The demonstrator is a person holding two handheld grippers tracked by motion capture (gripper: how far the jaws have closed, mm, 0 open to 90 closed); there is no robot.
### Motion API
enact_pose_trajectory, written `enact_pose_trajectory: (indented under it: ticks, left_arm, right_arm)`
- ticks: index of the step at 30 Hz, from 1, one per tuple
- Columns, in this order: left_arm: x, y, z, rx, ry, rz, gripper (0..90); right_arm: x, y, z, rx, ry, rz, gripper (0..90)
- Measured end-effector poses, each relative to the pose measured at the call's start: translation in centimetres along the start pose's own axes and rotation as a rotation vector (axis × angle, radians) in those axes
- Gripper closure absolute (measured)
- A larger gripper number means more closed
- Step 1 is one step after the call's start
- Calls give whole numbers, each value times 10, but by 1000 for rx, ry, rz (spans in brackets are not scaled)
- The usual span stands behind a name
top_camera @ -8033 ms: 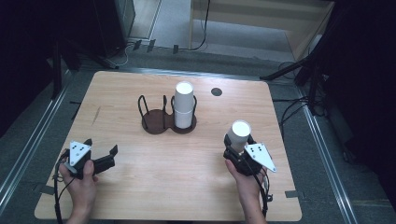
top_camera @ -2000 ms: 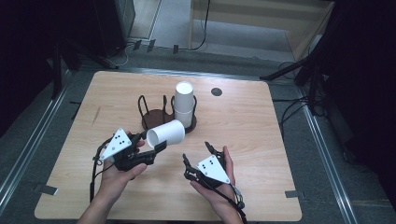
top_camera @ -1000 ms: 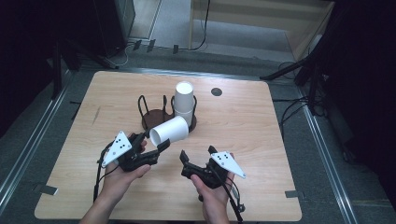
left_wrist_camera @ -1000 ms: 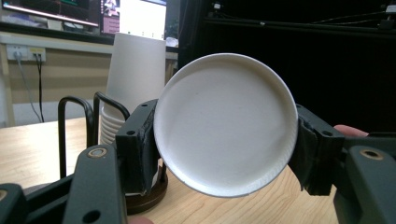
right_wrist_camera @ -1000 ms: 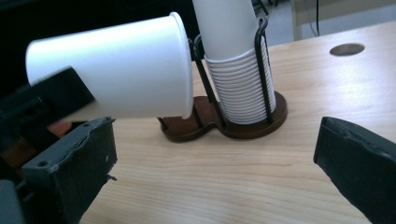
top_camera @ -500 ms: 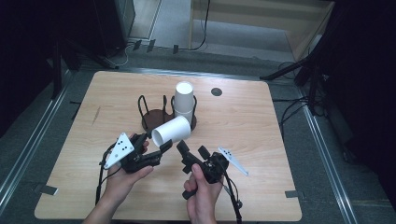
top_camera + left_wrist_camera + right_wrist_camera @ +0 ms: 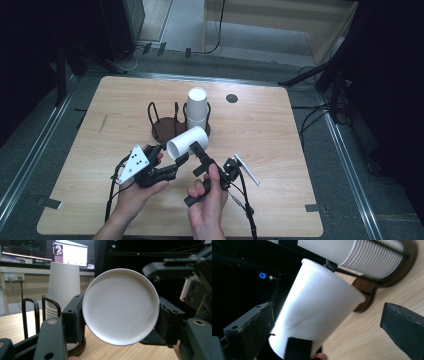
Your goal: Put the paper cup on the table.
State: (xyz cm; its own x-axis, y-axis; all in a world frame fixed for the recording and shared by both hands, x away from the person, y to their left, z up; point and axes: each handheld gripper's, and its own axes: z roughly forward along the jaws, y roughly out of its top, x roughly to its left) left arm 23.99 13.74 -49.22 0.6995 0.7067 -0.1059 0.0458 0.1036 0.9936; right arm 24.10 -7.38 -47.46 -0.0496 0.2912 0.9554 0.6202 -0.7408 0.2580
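Cup (image 7: 186,142) in left claw (image 7: 176,162), holder (image 7: 165,131) behind

Cup holder (image 7: 172,129) with cup stack (image 7: 197,107) blocks mid-table; right table (image 7: 270,135) half open

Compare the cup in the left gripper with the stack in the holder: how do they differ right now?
The held cup lies on its side above the table; the stack of cups stands upright, base up, in the holder. The held cup is single; the stack shows many nested rims. The left gripper clamps the held cup, while nothing grips the stack. Both are plain white.
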Motion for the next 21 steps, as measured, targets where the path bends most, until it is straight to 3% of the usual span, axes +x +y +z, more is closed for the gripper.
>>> enact_pose_trajectory:
  ticks: [3, 9, 21]
  left_arm:
    - [-3, -1, 2, -1, -2, 5, 345]
    - [-5, -2, 2, 0, -1, 20, 344]
    - [-10, -4, 5, 24, -7, 52, 344]
  right_arm:
    - [1, -1, 4, -3, 24, 72, 0]
    - [-2, 2, 7, -1, 38, 160, 0]
    - [-9, 10, 14, 16, 29, 246, 0]
